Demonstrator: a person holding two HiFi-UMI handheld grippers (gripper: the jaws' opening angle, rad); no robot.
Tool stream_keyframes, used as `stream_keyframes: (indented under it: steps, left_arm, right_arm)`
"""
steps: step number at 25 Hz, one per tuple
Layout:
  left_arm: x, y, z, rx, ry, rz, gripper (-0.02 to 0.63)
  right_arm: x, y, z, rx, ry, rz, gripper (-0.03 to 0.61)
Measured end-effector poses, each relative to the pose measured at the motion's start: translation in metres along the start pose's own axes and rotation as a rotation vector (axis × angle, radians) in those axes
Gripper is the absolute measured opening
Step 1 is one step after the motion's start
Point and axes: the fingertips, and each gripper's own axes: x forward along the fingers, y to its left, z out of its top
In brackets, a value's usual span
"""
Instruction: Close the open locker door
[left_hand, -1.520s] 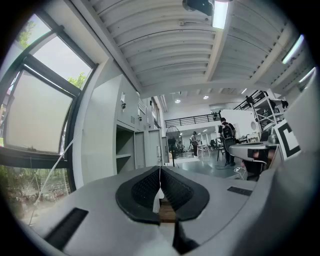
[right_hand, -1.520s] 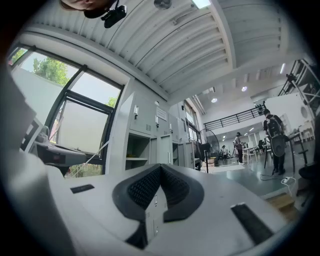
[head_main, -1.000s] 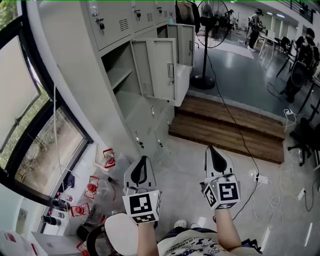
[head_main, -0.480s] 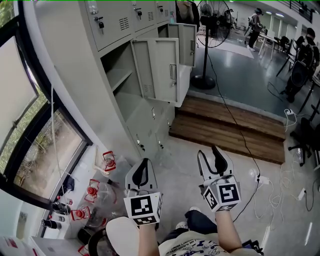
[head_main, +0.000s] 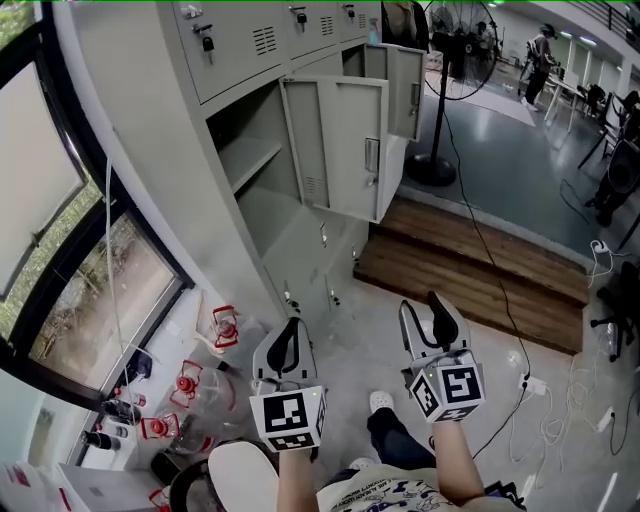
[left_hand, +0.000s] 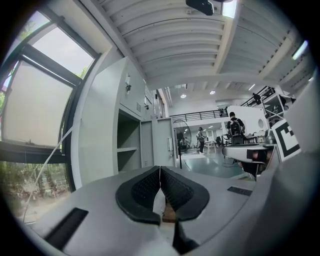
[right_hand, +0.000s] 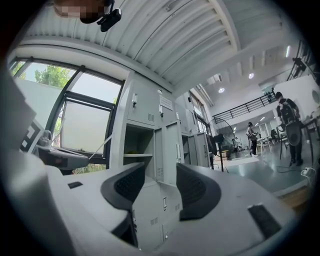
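A grey locker bank runs along the left wall. One locker door stands swung open, showing a shelf inside; the right gripper view catches this open door too. A second door further along is ajar. My left gripper is shut, pads together, empty, held low above the floor. Beside it my right gripper is open with nothing between its jaws. Both are well short of the open door, pointing toward the lockers.
A standing fan and a wooden step lie beyond the lockers. Red-capped bottles sit on the floor at the left by the window. Cables trail at the right. People stand far back.
The right gripper's jaws went from shut to open. The view has moved closer to the lockers, so the open door appears larger and further right.
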Motion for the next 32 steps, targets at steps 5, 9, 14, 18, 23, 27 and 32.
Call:
stream_keyframes:
  steps: [5,9,14,18,23,27,32]
  left_arm:
    - [0.057,0.009,0.008,0.007,0.002,0.056,0.008]
    - [0.105,0.014,0.019,0.007,-0.003,0.099,0.008]
    - [0.162,0.014,0.029,0.005,-0.011,0.145,0.008]
    - [0.197,0.008,0.030,0.001,-0.009,0.162,0.008]
    - [0.224,0.006,0.021,-0.001,0.020,0.179,0.008]
    - [0.240,0.013,0.017,0.002,0.036,0.192,0.008]
    - [0.267,0.029,0.011,0.000,0.048,0.194,0.008]
  right_arm:
    - [0.065,-0.029,0.000,0.009,-0.002,0.041,0.198]
    - [0.117,-0.054,0.003,0.008,-0.003,0.081,0.198]
    - [0.171,-0.088,0.003,0.003,0.001,0.120,0.198]
    - [0.203,-0.110,-0.003,0.008,0.013,0.148,0.198]
    - [0.230,-0.124,-0.019,0.029,0.039,0.178,0.198]
    - [0.253,-0.126,-0.028,0.039,0.052,0.203,0.198]
    - [0.284,-0.124,-0.040,0.029,0.071,0.230,0.198]
